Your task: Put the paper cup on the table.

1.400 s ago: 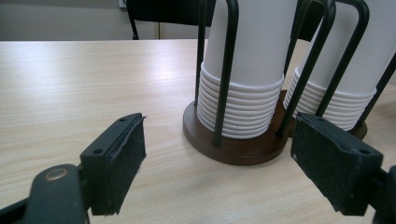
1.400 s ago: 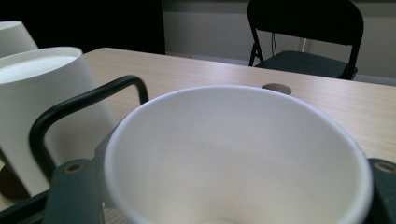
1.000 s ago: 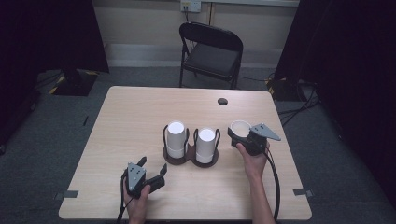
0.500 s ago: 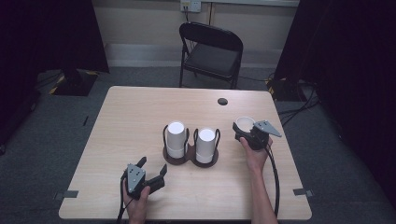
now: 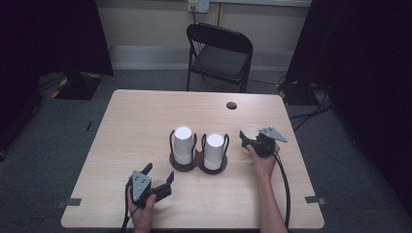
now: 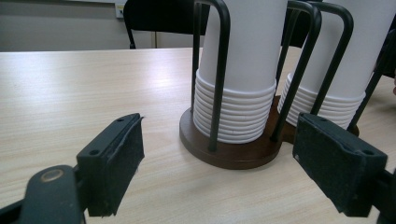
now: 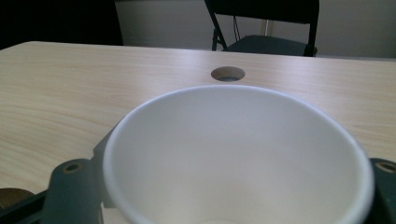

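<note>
Beside cup holder (image 5: 198, 162), upright cup (image 5: 249, 133)

right gripper (image 5: 253, 141) | lower than before, with white cup (image 5: 249, 132) | cup between slightly widened jaws

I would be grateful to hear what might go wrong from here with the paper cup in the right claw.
The right claw has just been opening with the upright paper cup between its jaws, near the table's right edge; a withdrawing jaw may tip it. The cup stacks in the wire holder stand close by, so a sideways move might knock them.
</note>
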Demonstrator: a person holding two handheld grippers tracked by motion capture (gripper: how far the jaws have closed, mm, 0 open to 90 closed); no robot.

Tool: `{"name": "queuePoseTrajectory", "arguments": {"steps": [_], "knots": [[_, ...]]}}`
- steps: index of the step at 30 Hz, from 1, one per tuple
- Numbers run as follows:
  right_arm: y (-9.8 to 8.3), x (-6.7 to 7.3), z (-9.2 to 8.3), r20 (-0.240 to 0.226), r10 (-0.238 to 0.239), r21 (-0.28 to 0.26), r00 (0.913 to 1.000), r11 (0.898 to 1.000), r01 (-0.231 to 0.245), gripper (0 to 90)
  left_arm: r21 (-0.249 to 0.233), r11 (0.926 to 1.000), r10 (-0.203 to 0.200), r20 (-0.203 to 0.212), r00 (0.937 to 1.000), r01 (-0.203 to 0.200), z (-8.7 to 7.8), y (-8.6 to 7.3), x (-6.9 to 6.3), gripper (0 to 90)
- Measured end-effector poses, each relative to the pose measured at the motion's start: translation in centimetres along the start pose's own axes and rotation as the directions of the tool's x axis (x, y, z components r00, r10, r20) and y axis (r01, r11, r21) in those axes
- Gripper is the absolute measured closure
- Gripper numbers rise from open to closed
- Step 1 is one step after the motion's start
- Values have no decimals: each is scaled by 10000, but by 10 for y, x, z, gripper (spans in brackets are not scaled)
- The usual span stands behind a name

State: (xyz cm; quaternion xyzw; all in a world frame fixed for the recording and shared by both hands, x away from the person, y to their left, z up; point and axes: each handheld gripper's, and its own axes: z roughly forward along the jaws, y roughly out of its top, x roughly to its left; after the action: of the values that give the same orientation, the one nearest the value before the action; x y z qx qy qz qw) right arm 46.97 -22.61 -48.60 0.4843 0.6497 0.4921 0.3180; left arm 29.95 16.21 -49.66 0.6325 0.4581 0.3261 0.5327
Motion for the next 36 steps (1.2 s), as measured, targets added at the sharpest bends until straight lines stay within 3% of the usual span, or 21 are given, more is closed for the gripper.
{"name": "queuePoseTrajectory", "arguments": {"steps": [5, 9, 15, 19, 26, 36], "knots": [[0, 3, -1, 13, -180, 155, 9998, 9997, 180, 245, 42, 10000, -59, -71, 10000, 60, 0, 0, 0, 162], [0, 5, -5, 8, -299, 379, 9996, 9988, 299, 239, 214, 9997, 150, -137, 9998, -147, 2, 1, -1, 163], [-1, 5, -7, -25, -254, 693, 9997, 9973, 255, 229, 32, 9999, -152, -98, 9998, 152, 0, 0, 1, 163], [-1, 8, -8, -79, -344, 765, 9994, 9965, 349, 219, 101, 9999, -31, -130, 9999, 32, 1, 0, -1, 165], [-7, 9, -5, -156, 0, 1327, 9999, 9912, 21, 177, 95, 9998, -162, -230, 9996, 164, 1, 0, 1, 167], [-13, 3, -13, -13, 389, 1360, 9992, 9900, -384, 139, 77, 9998, -160, -173, 9997, 162, 1, 0, 1, 168]]}}
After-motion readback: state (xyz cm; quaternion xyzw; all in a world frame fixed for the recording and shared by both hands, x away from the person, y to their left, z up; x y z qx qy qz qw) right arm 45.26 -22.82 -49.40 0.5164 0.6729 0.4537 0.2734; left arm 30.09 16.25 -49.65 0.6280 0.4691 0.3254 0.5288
